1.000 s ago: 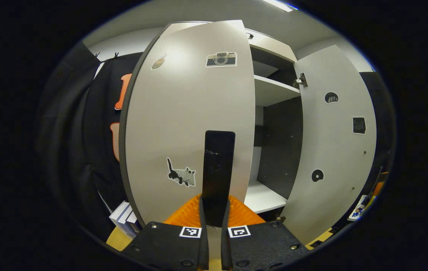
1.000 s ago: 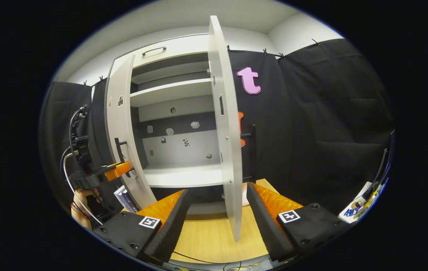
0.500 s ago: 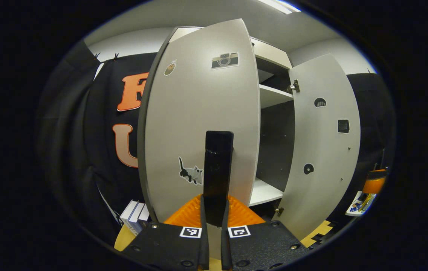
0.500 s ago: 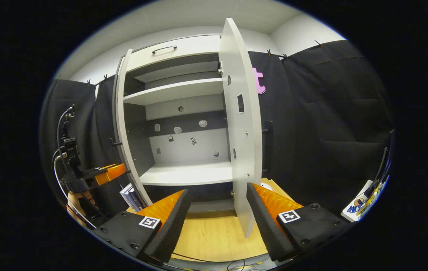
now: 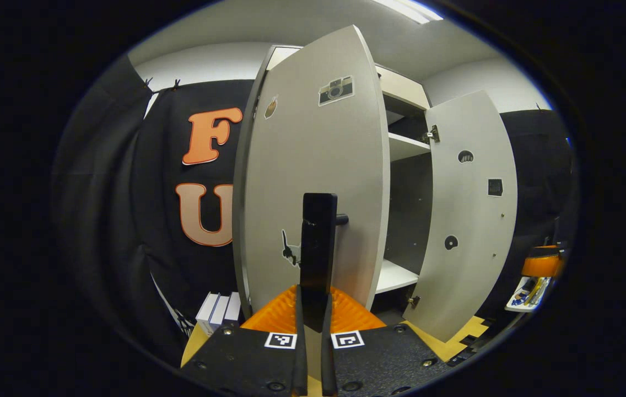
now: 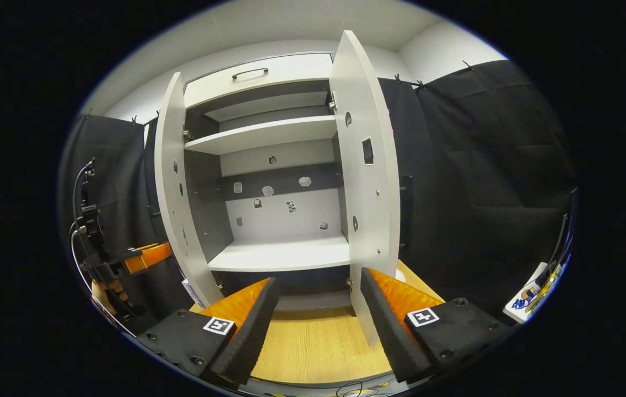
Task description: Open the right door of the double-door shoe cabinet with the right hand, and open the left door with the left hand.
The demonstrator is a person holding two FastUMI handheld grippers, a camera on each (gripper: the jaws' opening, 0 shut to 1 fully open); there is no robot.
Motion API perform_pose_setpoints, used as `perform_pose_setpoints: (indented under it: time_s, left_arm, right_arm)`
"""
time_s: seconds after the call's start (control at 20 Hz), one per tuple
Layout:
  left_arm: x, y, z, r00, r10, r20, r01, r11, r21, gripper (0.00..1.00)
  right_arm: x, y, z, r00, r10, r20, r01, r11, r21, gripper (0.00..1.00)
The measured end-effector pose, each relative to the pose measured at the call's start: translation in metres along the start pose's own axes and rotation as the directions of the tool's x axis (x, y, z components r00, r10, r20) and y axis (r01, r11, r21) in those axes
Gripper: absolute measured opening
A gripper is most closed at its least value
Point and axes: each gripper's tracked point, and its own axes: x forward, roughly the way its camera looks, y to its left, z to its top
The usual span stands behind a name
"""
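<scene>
With both doors swung wide, left gripper (image 5: 313, 309) sits clamped on the upright handle (image 5: 318, 242) of left door (image 5: 313, 165); right gripper (image 6: 318, 309) gapes empty, right door (image 6: 368, 182) just ahead.

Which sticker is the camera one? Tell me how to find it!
Find the tall pale shoe cabinet with both doors swung open. In the left gripper view, look at the left door, the big one nearest you, and go up near its top. The camera sticker sits there, boxy with a round lens, unlike the small brownish sticker beside it or the cat sticker lower down.
</scene>
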Motion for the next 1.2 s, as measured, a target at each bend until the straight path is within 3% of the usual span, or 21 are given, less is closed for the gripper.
perform_pose_setpoints:
  time_s: [0.3, 0.8, 1.2]
  left_arm:
    - [-0.005, 0.016, 0.002, 0.999, 0.041, 0.008, -0.041, 0.999, 0.015, 0.07]
    - [-0.019, 0.056, 0.002, 0.99, 0.141, -0.002, -0.141, 0.989, -0.038, 0.02]
    - [-0.022, 0.065, 0.001, 0.993, 0.114, -0.003, -0.114, 0.993, -0.042, 0.01]
  right_arm:
    - [0.003, 0.005, -0.002, 1.0, 0.009, 0.004, -0.009, 1.0, 0.002, 0.98]
    - [0.011, 0.028, -0.004, 0.999, 0.043, -0.004, -0.043, 0.999, -0.023, 0.98]
    - [0.018, 0.044, -0.008, 0.998, 0.063, -0.011, -0.063, 0.998, -0.027, 0.98]
